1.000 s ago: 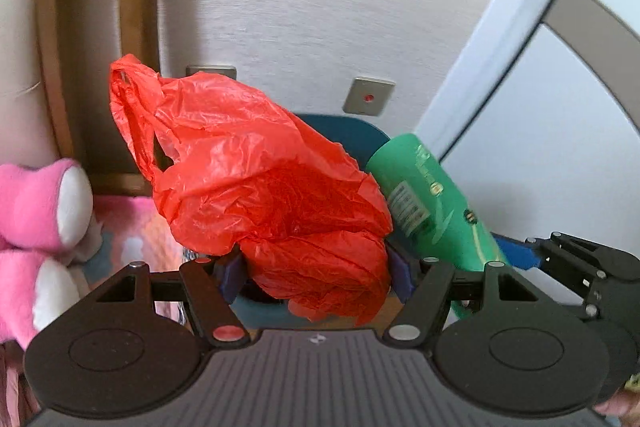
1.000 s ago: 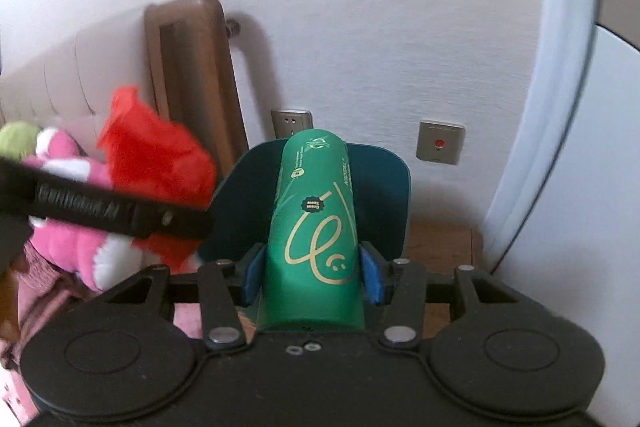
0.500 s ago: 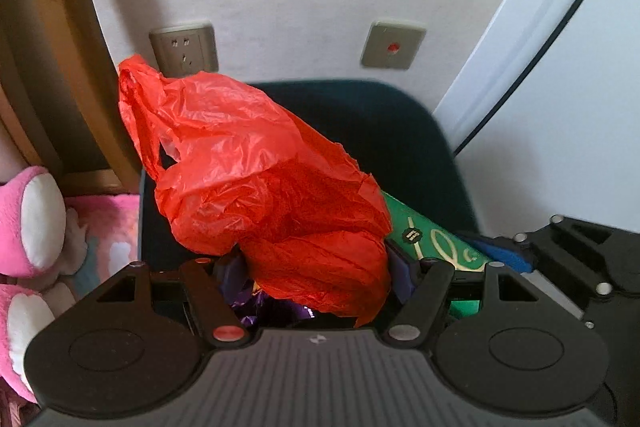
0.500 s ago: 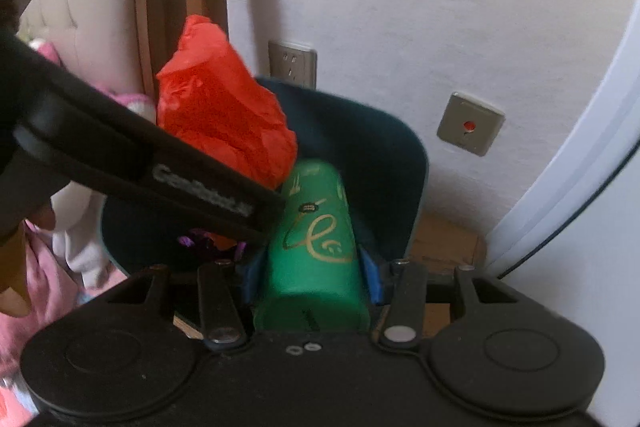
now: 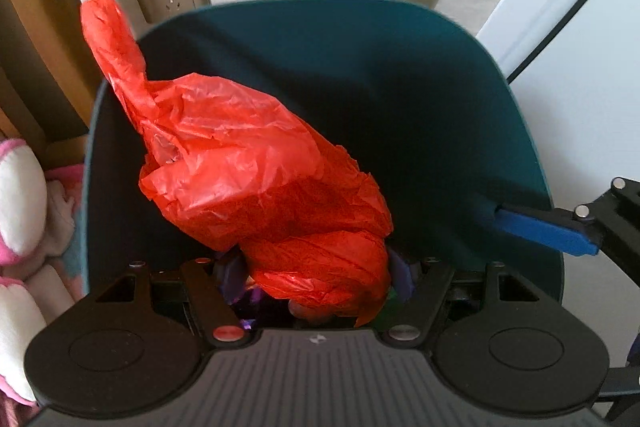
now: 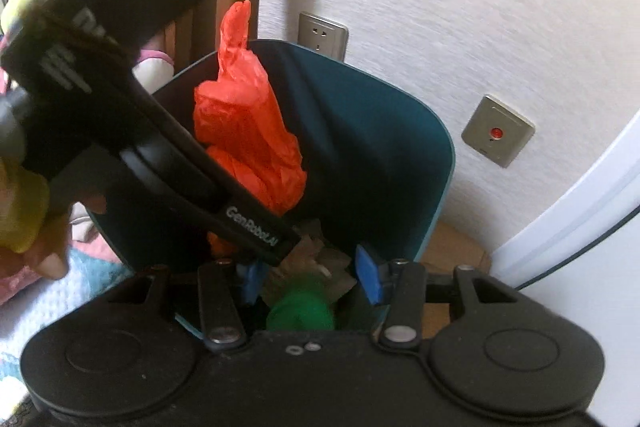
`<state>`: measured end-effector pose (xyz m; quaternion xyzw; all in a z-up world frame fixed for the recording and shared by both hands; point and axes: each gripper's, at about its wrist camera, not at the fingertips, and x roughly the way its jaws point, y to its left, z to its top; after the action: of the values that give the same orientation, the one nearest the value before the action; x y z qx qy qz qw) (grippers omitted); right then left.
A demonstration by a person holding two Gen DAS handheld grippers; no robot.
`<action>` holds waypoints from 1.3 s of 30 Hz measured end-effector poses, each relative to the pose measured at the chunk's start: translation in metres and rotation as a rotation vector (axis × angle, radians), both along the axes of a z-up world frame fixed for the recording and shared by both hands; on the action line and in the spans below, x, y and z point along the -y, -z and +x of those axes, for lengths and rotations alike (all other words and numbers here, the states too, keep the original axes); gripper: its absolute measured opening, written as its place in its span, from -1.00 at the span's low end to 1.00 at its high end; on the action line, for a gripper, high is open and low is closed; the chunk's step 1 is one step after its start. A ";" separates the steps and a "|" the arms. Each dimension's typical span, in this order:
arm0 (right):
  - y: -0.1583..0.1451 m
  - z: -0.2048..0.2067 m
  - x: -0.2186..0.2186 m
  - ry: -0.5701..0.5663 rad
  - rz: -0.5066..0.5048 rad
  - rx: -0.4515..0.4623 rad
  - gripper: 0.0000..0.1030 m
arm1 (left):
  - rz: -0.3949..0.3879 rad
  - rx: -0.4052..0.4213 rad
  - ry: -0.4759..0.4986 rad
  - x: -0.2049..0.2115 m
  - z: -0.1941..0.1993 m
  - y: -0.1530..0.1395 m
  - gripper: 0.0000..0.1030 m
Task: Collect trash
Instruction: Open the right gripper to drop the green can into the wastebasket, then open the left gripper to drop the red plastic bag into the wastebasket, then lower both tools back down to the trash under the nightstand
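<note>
1. Left gripper (image 5: 316, 277), above the dark teal plastic bin (image 5: 500, 99): pads clamp the crumpled red plastic bag (image 5: 256, 163) over the bin's mouth.
2. Right gripper (image 6: 308, 279), at the bin's right rim: fingers (image 6: 366, 277) apart, the blurred green tube (image 6: 300, 311) loose between them inside the bin.

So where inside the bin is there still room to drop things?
The far-right half of the teal bin, between the red plastic bag and the right wall, looks open. The near-left is crowded: the bag fills it, with brown paper scraps and the green bottle near the bottom.
</note>
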<state>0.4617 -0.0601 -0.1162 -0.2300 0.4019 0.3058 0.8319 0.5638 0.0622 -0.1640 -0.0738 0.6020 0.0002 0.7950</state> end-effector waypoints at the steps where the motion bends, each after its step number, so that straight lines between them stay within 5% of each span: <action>1: 0.000 0.000 0.001 -0.003 -0.002 -0.001 -0.05 | -0.005 -0.008 -0.008 -0.002 0.000 0.003 0.37; 4: -0.001 -0.003 0.004 -0.011 0.010 0.004 0.23 | -0.023 -0.021 -0.025 -0.006 -0.001 0.008 0.37; 20: -0.027 -0.023 0.043 0.039 0.188 -0.032 0.40 | -0.132 0.179 -0.109 -0.029 -0.063 -0.058 0.50; 27: -0.050 -0.039 0.053 0.056 0.261 -0.011 0.44 | -0.152 0.289 -0.203 -0.063 -0.131 -0.096 0.50; 39: -0.061 -0.082 0.042 0.062 0.316 -0.023 0.47 | -0.003 0.388 -0.505 -0.180 -0.292 -0.124 0.50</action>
<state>0.3800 -0.1026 -0.0552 -0.0803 0.3653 0.3419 0.8621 0.2716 0.2423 -0.0404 -0.2209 0.4020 0.1824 0.8697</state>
